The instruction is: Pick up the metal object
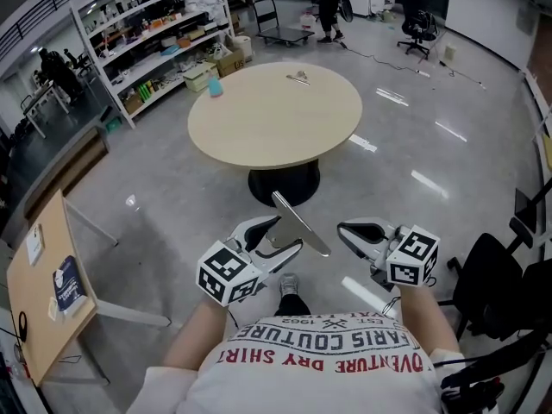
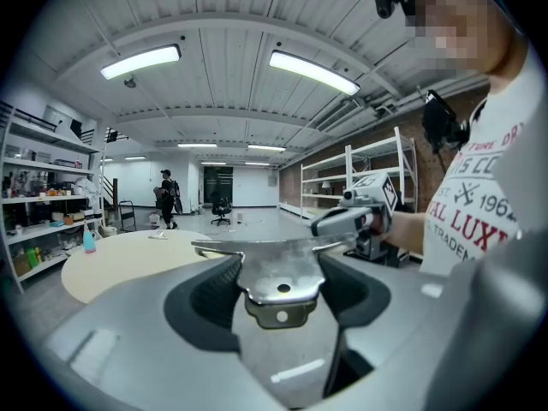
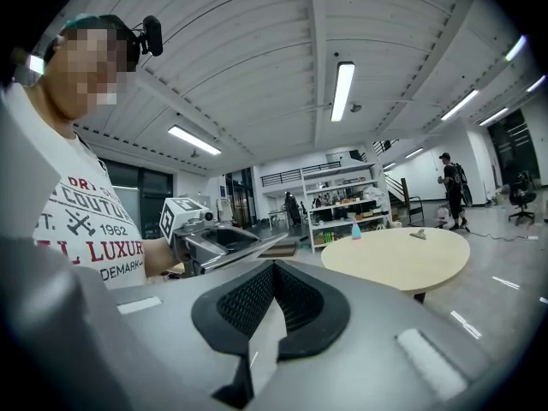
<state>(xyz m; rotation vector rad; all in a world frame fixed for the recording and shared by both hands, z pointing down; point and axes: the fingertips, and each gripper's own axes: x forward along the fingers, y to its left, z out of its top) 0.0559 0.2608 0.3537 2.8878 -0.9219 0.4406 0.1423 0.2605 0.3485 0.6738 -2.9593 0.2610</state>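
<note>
Between left gripper (image 2: 280,274) fingers (image 2: 205,302), metal object (image 2: 257,251)

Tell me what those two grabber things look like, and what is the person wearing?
The left gripper and right gripper have smooth pale grey shells with black ridged pads inside the jaws. Each carries a white cube printed with black square markers. The person wears a white short-sleeved T-shirt with red and dark lettering.
</note>
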